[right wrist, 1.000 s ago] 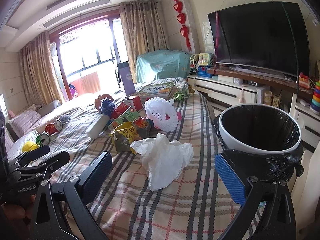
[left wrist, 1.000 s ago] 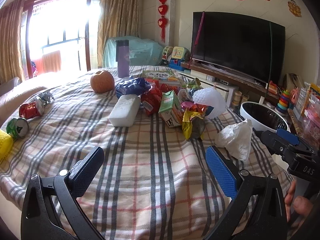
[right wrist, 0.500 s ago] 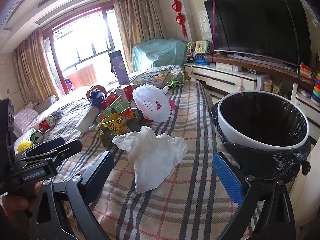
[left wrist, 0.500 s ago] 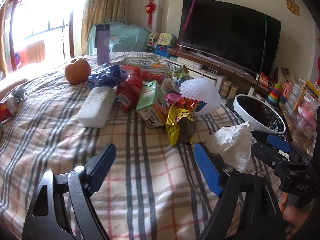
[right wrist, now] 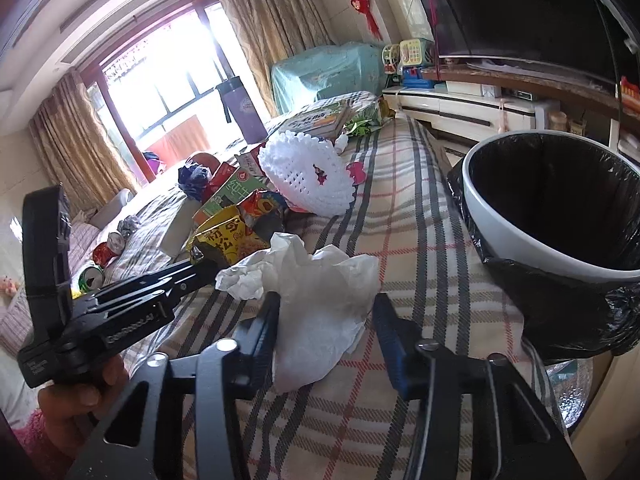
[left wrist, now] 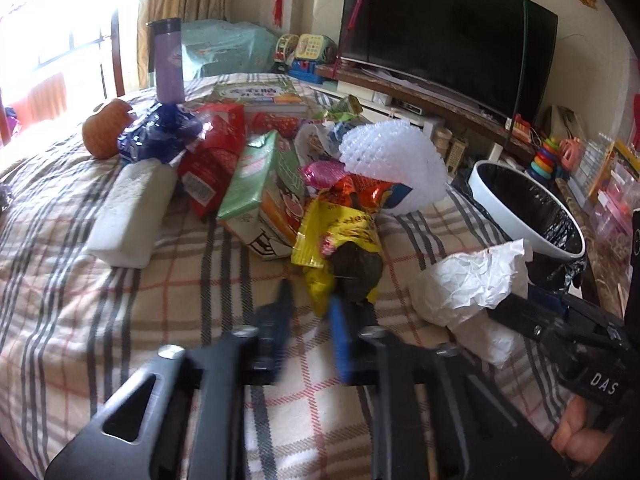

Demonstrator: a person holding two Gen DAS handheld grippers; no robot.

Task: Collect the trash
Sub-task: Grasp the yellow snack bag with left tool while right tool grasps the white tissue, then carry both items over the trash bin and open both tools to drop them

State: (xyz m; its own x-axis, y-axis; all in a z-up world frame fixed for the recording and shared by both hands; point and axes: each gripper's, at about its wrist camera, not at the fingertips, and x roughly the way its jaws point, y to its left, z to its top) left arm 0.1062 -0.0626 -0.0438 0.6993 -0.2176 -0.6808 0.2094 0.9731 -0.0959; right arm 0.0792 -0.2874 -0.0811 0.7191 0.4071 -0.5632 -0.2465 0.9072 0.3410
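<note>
Left gripper, spread wide a second ago, has pinched nearly together on the near corner of the yellow crinkled snack wrapper. Right gripper is closing around the crumpled white tissue, pads not yet pressing. Both pickups look started; the black-lined white bin waits far right.

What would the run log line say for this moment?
left gripper: shut on yellow wrapper | right gripper: closing around white bag | bin: beside bed
</note>
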